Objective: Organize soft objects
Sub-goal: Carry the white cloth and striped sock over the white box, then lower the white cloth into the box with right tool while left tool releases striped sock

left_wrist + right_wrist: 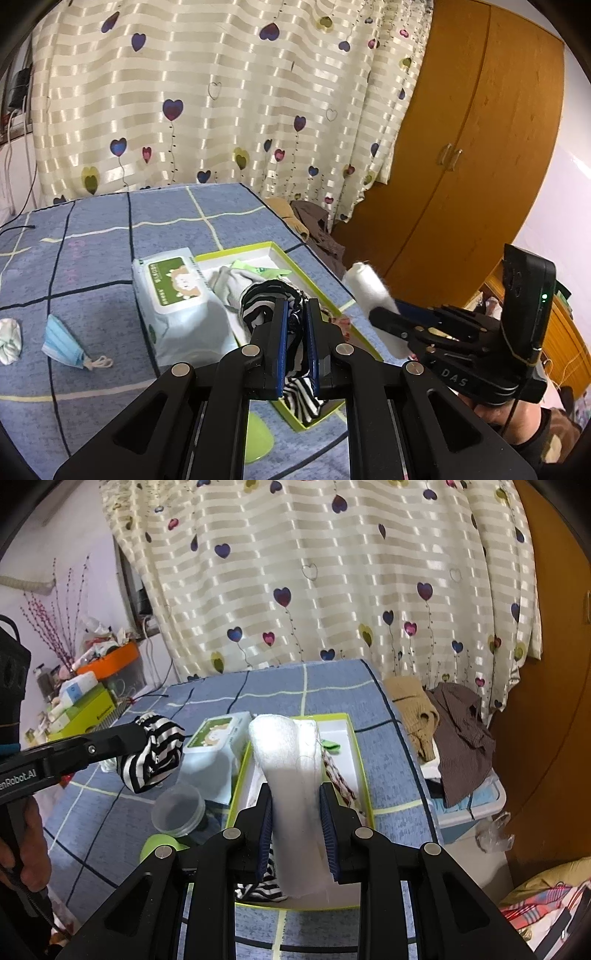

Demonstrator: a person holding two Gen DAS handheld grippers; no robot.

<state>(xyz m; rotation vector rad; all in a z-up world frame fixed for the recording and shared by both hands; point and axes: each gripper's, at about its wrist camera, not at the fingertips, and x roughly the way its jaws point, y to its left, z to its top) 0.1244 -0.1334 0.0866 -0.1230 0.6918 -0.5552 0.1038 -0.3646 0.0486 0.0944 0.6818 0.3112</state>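
My left gripper (295, 314) is shut on a black-and-white striped cloth (264, 299) and holds it over a green-rimmed white box (280, 253) on the blue checked bed. In the right wrist view that striped cloth (155, 749) hangs in the air to the left of the box (364, 764). My right gripper (295, 794) is shut on a white fluffy roll (288, 753), which hangs over the box; from the left the roll (369, 288) shows at the right. Grey and green soft items and another striped piece (258, 890) lie in the box.
A wet-wipes pack (173, 291) lies against the box's left side. A blue face mask (61, 341) and a pale cloth ball (9, 339) lie further left. A clear round tub (179, 808) and a green lid (159, 845) sit nearby. Brown and tan clothes (461, 731) are heaped beside the bed.
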